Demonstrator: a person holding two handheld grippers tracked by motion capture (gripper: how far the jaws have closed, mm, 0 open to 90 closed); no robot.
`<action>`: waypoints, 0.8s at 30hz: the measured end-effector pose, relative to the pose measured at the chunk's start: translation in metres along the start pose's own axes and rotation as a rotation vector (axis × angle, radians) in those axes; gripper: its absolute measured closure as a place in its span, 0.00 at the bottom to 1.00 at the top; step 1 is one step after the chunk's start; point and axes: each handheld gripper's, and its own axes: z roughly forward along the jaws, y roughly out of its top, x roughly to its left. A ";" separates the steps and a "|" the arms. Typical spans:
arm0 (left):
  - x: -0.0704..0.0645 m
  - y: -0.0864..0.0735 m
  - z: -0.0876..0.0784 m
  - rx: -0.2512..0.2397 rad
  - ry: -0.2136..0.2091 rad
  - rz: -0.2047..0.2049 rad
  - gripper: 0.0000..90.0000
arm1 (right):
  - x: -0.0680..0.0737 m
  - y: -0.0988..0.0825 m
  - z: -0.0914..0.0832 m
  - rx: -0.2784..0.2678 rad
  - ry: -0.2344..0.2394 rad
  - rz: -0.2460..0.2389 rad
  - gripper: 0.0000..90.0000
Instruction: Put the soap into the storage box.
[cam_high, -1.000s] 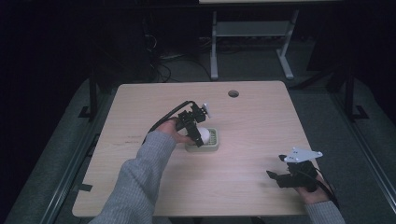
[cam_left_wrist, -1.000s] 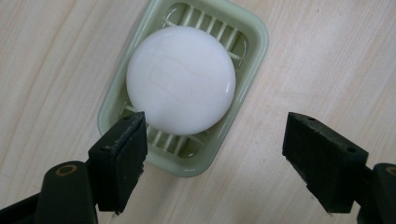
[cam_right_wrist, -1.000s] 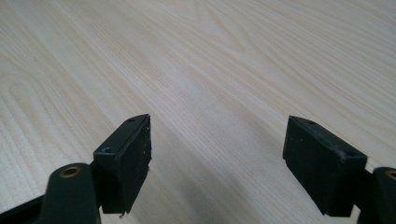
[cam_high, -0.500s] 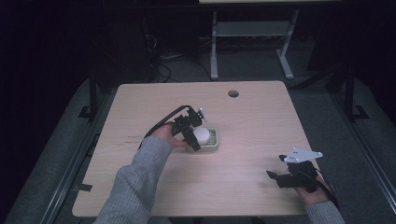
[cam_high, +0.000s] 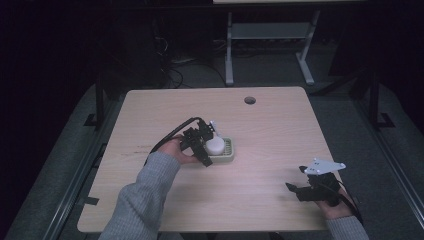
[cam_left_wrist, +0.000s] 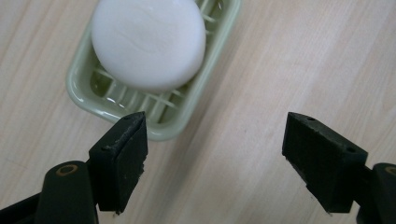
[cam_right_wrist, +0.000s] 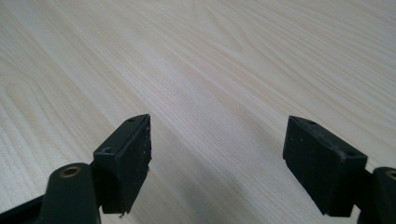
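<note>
A round white bar of soap (cam_high: 216, 145) (cam_left_wrist: 148, 42) lies in a pale green ribbed soap dish (cam_high: 230, 156) (cam_left_wrist: 173, 120) near the middle of the wooden table (cam_high: 280, 130). My left gripper (cam_high: 206, 148) (cam_left_wrist: 215, 149) hovers just off the dish's near-left end. It is open, with one black pad above a corner of the dish and nothing between the jaws. My right gripper (cam_high: 294, 191) (cam_right_wrist: 217, 154) rests low at the table's front right. It is open over bare wood (cam_right_wrist: 233, 56).
A round cable hole (cam_high: 249, 100) sits near the table's far edge. Beyond that edge stand the white legs of another desk frame (cam_high: 230, 55) on a dark floor. Bare tabletop stretches between the two grippers.
My left gripper has drawn back slightly toward the near left, away from the soap, which stays in the dish. The right gripper has not moved.
</note>
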 end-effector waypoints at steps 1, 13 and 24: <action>-0.001 -0.002 0.001 0.002 0.000 -0.001 0.24 | 0.000 0.000 0.000 0.000 0.000 0.001 0.26; -0.009 -0.021 0.006 -0.022 -0.011 -0.006 0.24 | 0.001 0.000 0.000 0.007 -0.005 -0.003 0.26; -0.016 -0.040 0.003 -0.050 -0.010 -0.016 0.24 | 0.001 -0.001 -0.001 0.009 -0.011 -0.002 0.26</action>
